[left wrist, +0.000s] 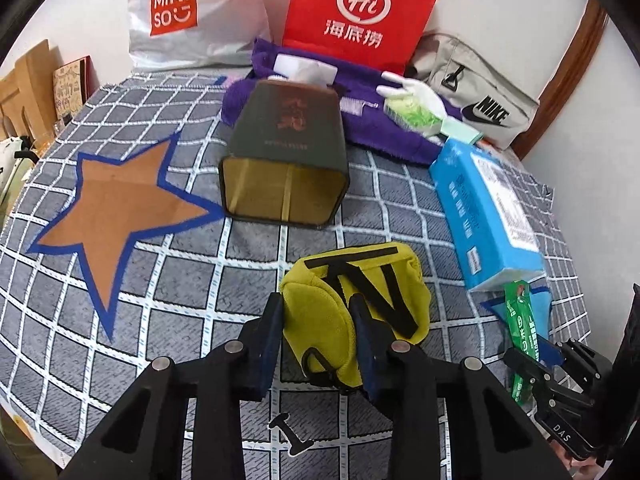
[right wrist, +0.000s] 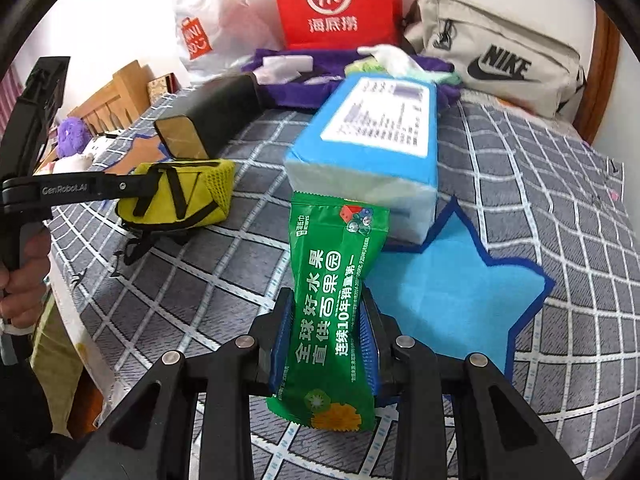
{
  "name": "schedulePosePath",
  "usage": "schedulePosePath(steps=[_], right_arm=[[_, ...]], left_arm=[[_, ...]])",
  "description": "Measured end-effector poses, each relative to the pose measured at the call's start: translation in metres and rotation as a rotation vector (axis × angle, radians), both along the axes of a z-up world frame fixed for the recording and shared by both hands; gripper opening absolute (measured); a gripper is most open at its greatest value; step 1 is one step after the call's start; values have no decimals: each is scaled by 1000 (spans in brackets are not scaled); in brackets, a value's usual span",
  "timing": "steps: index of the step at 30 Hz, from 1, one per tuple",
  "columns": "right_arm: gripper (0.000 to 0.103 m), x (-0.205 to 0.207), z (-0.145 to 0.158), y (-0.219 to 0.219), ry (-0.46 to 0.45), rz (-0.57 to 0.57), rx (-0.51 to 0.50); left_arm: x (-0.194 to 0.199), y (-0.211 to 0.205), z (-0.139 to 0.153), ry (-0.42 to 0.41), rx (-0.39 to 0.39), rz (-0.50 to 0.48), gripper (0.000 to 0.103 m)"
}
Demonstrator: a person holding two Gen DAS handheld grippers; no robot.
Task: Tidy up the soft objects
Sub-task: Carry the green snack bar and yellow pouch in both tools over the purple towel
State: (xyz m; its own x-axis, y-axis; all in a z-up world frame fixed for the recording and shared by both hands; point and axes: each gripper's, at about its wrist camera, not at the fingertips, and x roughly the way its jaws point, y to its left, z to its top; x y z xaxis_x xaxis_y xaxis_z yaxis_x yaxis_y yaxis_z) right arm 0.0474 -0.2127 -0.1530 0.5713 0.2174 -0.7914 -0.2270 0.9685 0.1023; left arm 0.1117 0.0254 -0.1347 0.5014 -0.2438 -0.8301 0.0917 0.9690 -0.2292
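Note:
My left gripper (left wrist: 318, 312) is shut on a yellow pouch (left wrist: 340, 300) with black straps, just above the checked grey bedcover (left wrist: 160, 280); the pouch also shows in the right wrist view (right wrist: 180, 196). My right gripper (right wrist: 326, 308) is shut on a green wet-wipe packet (right wrist: 328, 300), which stands up between its pads; the packet also shows in the left wrist view (left wrist: 524, 328). A brown star patch (left wrist: 116, 208) lies left of the pouch. A blue star patch (right wrist: 448, 292) lies under and right of the packet.
A blue tissue pack (right wrist: 372, 148) lies on the blue star's far side. A dark open box (left wrist: 284, 160) lies on its side. Behind are a purple towel (left wrist: 360, 120), a white glove (left wrist: 416, 92), a red bag (left wrist: 356, 12), a Miniso bag (left wrist: 184, 12) and a Nike bag (right wrist: 500, 60).

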Motion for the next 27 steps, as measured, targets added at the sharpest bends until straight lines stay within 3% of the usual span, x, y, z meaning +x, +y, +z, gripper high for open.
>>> schedulePosePath(steps=[12,27], right_arm=[[31,-1,39,3,-65,17,28],[31,46,90,-5,-133,-2,60]], left_arm=[[-4,6,33,-47,-17,-4,31],[35,11,87,-127,-10,23,31]])
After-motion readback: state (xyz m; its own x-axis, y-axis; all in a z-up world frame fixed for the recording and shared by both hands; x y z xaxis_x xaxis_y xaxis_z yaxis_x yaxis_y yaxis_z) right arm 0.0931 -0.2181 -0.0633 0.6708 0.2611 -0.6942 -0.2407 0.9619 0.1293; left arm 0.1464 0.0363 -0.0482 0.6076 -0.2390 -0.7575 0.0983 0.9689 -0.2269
